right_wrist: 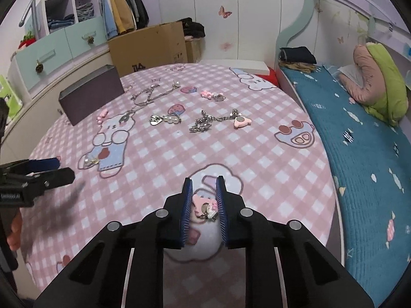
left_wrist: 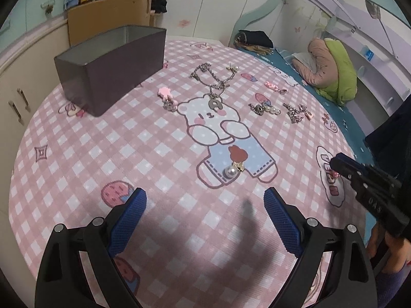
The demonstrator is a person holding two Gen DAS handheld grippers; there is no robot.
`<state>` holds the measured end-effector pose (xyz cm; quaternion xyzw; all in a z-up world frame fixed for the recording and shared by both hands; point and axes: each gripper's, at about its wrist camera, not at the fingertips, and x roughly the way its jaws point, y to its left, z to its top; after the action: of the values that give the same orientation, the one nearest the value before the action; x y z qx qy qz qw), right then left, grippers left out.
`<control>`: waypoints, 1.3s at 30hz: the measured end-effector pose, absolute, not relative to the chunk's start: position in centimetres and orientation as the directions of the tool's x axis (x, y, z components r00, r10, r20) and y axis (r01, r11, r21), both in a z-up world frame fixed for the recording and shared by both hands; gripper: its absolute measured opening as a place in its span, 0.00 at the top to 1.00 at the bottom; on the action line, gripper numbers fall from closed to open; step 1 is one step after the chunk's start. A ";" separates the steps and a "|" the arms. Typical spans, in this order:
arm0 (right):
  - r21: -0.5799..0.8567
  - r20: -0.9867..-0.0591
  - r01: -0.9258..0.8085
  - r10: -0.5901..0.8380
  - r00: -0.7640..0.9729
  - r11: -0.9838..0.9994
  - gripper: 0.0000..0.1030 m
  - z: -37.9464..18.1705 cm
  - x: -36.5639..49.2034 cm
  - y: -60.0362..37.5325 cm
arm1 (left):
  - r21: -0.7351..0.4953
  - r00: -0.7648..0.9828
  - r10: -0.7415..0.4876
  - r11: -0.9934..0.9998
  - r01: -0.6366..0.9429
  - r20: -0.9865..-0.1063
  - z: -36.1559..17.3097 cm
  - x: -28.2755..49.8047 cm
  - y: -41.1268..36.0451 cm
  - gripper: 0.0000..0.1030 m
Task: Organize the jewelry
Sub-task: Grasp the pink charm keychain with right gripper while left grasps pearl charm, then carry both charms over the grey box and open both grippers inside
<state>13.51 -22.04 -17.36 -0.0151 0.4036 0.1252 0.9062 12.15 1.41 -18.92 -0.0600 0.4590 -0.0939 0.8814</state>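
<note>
My right gripper (right_wrist: 204, 206) has its ribbed blue jaws pinched on a glossy pink charm (right_wrist: 204, 205) low over the checked fabric worktop (right_wrist: 257, 159). My left gripper (left_wrist: 205, 220) gapes wide, holding nothing. I count one round pearl piece (left_wrist: 231, 172), one chunky metal chain (left_wrist: 213, 77), and one smooth grey box (left_wrist: 110, 64).
</note>
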 end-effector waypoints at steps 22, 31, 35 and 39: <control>0.137 -0.742 -0.185 0.225 0.631 0.973 0.51 -17.9 12.3 -24.5 | -0.072 0.602 -0.206 0.968 0.239 -0.771 -18.8 14.1 -1.7 0.91; 0.072 -0.760 -0.213 0.192 0.621 0.974 0.51 -18.1 11.4 -23.6 | -0.147 0.579 -0.266 0.958 0.245 -0.771 -18.6 13.3 -0.5 0.92; 0.024 -0.758 -0.222 0.162 0.632 0.975 0.56 -18.2 11.4 -22.8 | -0.177 0.580 -0.293 0.952 0.249 -0.760 -18.0 12.9 0.0 0.92; 0.043 -0.759 -0.243 0.190 0.623 0.969 0.76 -18.0 11.3 -22.3 | -0.205 0.579 -0.321 0.944 0.258 -0.749 -17.5 12.7 0.1 0.92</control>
<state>11.32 -22.34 -18.02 -0.0315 0.4171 0.1202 0.9003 12.66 0.10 -17.50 -0.0366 0.4287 -0.1631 0.8878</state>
